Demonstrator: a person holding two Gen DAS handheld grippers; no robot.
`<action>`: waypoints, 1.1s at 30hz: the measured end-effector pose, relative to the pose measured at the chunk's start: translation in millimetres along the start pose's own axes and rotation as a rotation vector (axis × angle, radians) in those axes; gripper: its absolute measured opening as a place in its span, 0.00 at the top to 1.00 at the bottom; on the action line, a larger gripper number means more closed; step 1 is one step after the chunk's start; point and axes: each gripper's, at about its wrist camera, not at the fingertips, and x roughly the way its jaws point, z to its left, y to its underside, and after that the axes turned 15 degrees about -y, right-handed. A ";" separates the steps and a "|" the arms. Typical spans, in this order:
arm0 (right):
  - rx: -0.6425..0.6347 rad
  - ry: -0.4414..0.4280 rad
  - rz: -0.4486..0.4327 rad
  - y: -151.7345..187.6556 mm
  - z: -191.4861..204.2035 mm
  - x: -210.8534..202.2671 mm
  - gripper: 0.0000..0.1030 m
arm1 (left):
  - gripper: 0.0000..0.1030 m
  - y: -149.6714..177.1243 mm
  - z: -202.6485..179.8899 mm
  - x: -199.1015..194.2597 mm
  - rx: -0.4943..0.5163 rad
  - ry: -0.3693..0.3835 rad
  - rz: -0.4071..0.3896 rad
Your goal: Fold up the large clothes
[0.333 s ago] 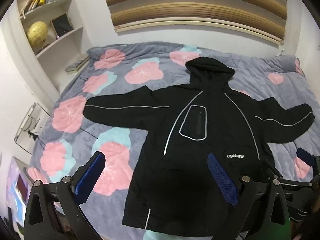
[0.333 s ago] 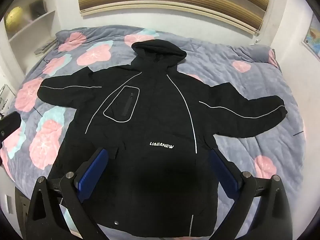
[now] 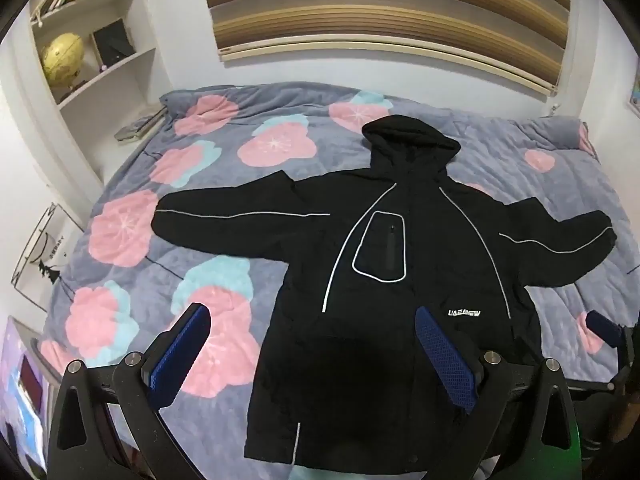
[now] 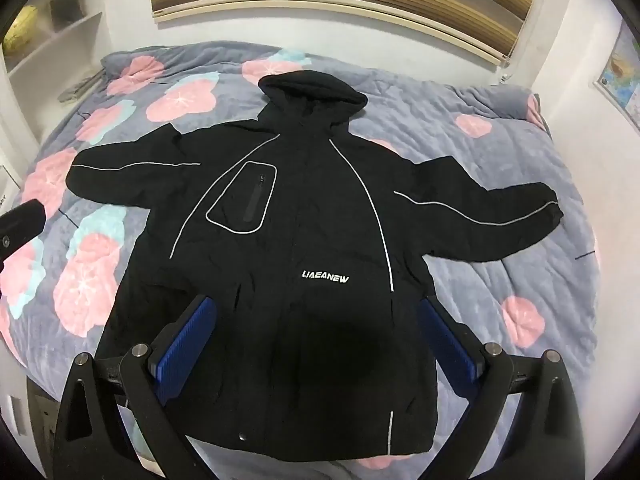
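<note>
A black hooded jacket [image 3: 400, 280] [image 4: 304, 240] with white piping and a white chest logo lies flat, face up, on the bed, both sleeves spread sideways and the hood toward the far wall. My left gripper [image 3: 312, 356] hovers open above the jacket's lower left edge, its blue pads holding nothing. My right gripper [image 4: 316, 344] hovers open over the lower middle of the jacket, also with nothing between its pads. A fingertip of the right gripper [image 3: 604, 326] shows at the right edge of the left wrist view.
The bed carries a grey quilt [image 3: 224, 264] [image 4: 520, 264] with pink and blue flowers. White shelves [image 3: 92, 60] with books and a yellow globe stand at the far left. A striped blind [image 3: 384, 12] hangs above the head of the bed.
Both views have shifted very slightly; the jacket lies as before and both grippers stay wide open.
</note>
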 end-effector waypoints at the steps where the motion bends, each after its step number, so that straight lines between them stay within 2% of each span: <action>1: 0.003 0.003 0.002 0.7 1.1 -0.2 0.02 | 0.01 -0.6 0.7 1.3 0.005 0.007 -0.001; 11: 0.033 0.033 0.016 1.5 5.4 -0.4 0.02 | 0.01 -2.2 8.0 7.4 0.018 0.058 -0.001; 15: 0.034 0.006 0.029 3.6 10.7 2.3 0.02 | 0.01 -0.9 10.4 9.4 0.017 0.069 0.012; 33: 0.057 -0.003 0.058 13.6 23.7 5.8 0.02 | 0.01 14.3 23.6 14.1 0.018 0.078 0.038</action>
